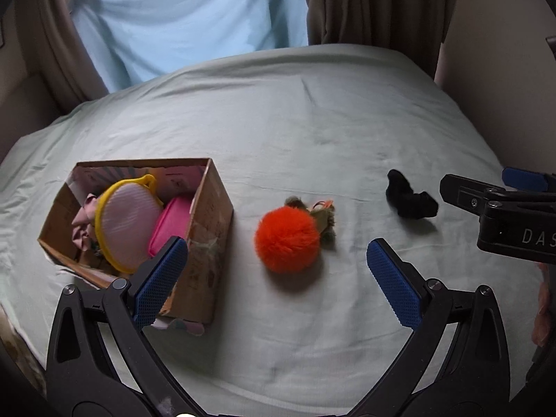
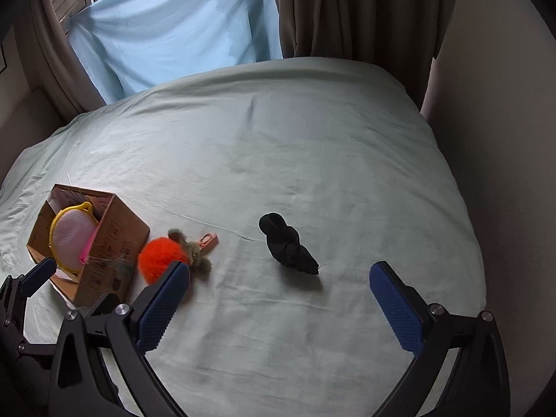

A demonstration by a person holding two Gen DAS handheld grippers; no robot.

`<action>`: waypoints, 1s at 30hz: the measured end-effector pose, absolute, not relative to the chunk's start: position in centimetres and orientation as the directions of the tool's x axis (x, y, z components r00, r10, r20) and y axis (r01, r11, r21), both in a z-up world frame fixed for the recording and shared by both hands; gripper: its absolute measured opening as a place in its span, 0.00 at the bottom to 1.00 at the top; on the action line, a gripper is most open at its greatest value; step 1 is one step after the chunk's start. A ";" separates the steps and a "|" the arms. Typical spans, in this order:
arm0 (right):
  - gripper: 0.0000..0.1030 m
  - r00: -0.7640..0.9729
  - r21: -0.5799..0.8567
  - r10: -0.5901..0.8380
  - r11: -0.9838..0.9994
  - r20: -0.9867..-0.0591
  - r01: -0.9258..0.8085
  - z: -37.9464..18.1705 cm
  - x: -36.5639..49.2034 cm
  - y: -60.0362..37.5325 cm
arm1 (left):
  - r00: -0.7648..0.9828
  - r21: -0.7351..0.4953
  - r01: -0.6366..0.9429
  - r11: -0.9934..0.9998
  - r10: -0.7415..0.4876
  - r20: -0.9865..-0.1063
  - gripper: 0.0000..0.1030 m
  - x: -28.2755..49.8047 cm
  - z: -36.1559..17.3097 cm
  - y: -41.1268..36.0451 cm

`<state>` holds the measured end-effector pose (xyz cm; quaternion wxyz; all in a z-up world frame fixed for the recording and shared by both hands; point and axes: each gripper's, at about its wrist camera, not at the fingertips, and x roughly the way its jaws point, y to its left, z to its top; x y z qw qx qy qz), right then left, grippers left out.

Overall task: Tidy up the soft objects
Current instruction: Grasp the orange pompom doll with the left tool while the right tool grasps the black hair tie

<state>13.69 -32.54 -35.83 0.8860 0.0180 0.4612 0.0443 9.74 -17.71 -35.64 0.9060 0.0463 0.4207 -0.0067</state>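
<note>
Pale green bed sheet point(image 1: 312, 111), wide and mostly bare, running back to a blue cloth point(image 1: 187, 17) and brown curtains point(image 1: 375, 3) at the far edge. Cardboard box point(image 1: 205, 243) near the front left edge of the bed, open on top, holding a yellow-rimmed pink pad point(image 1: 127, 224), a pink pouch point(image 1: 170, 226) and some pale pink fabric point(image 1: 81, 222). Orange pompom point(image 1: 287, 239) just right of the box, apart from its wall, touching a small brownish plush toy point(image 1: 325, 217) behind it. Black sock bundle point(image 2: 290, 245) further right, well apart from the pompom, open sheet all around it. Left gripper point(image 1: 277, 279) spread wide and empty, hovering in front of the pompom, its left pad over the box's near corner. Right gripper point(image 2: 279, 305) likewise wide apart, holding nothing, just short of the sock. Clear sheet between the two soft things and toward the right edge of the bed.
</note>
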 end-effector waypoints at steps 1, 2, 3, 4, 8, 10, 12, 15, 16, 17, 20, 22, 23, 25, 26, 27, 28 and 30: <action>1.00 0.567 0.073 0.100 0.995 -0.817 -0.070 -36.8 14.2 -32.6 | 0.643 0.094 0.043 0.995 0.045 -0.764 1.00 10.3 -36.7 -18.1; 1.00 0.565 0.073 0.104 0.994 -0.819 -0.077 -37.7 14.7 -32.7 | 0.641 0.098 0.035 0.995 0.053 -0.766 1.00 10.9 -37.7 -18.4; 1.00 0.563 0.073 0.107 0.994 -0.819 -0.084 -38.6 15.2 -32.8 | 0.639 0.097 0.026 0.995 0.058 -0.767 1.00 11.4 -38.7 -18.5; 1.00 0.561 0.071 0.108 0.994 -0.821 -0.087 -39.5 15.6 -32.9 | 0.637 0.097 0.018 0.995 0.063 -0.768 1.00 11.9 -39.7 -18.7; 1.00 0.553 0.070 0.114 0.993 -0.826 -0.099 -42.3 17.2 -33.1 | 0.621 0.116 0.010 0.993 0.085 -0.779 0.99 13.7 -43.1 -19.8; 1.00 0.553 0.072 0.121 0.991 -0.825 -0.110 -43.3 17.8 -33.2 | 0.618 0.128 0.002 0.992 0.100 -0.780 0.99 14.6 -44.4 -20.1; 0.95 0.554 0.075 0.132 0.989 -0.822 -0.125 -44.1 18.3 -33.0 | 0.617 0.142 -0.013 0.990 0.120 -0.778 0.99 15.3 -45.3 -20.2; 0.91 0.542 0.068 0.139 0.987 -0.829 -0.149 -45.5 19.3 -32.4 | 0.604 0.135 -0.040 0.990 0.131 -0.786 0.99 16.5 -46.5 -19.6; 0.90 0.539 0.063 0.137 0.986 -0.831 -0.154 -46.0 19.7 -32.3 | 0.600 0.127 -0.046 0.991 0.129 -0.790 0.98 16.8 -46.9 -19.3; 0.85 0.537 0.058 0.135 0.986 -0.832 -0.158 -46.4 19.9 -32.1 | 0.597 0.122 -0.047 0.991 0.126 -0.792 0.95 17.2 -47.2 -19.1; 0.72 0.527 0.053 0.134 0.985 -0.839 -0.166 -47.4 20.7 -31.7 | 0.583 0.109 -0.029 0.994 0.105 -0.806 0.81 18.2 -48.0 -18.9; 0.68 0.526 0.052 0.133 0.985 -0.840 -0.166 -47.9 20.9 -31.6 | 0.580 0.083 -0.017 0.996 0.078 -0.811 0.70 18.7 -48.2 -18.8; 0.64 0.527 0.049 0.131 0.985 -0.840 -0.166 -48.1 21.0 -31.6 | 0.575 0.069 -0.013 0.998 0.064 -0.816 0.64 18.9 -48.4 -18.7; 0.58 0.532 0.035 0.120 0.985 -0.838 -0.166 -48.3 21.1 -31.4 | 0.563 0.048 0.002 0.999 0.038 -0.826 0.52 19.2 -48.8 -18.7; 0.52 0.538 0.021 0.109 0.986 -0.836 -0.167 -48.3 21.0 -31.2 | 0.561 0.035 0.011 0.999 0.023 -0.828 0.45 19.3 -48.9 -18.7; 0.44 0.541 0.013 0.104 0.986 -0.834 -0.168 -48.3 20.9 -31.2 | 0.560 0.022 0.022 1.000 0.006 -0.829 0.42 19.3 -49.0 -18.8; 0.40 0.543 0.010 0.101 0.986 -0.833 -0.168 -48.2 20.9 -31.2 | 0.560 0.015 0.031 0.999 -0.004 -0.829 0.40 19.3 -48.9 -18.9; 0.31 0.541 0.008 0.096 0.987 -0.835 -0.164 -48.2 20.9 -31.2 | 0.561 0.015 0.040 0.999 -0.011 -0.828 0.37 19.3 -48.8 -19.1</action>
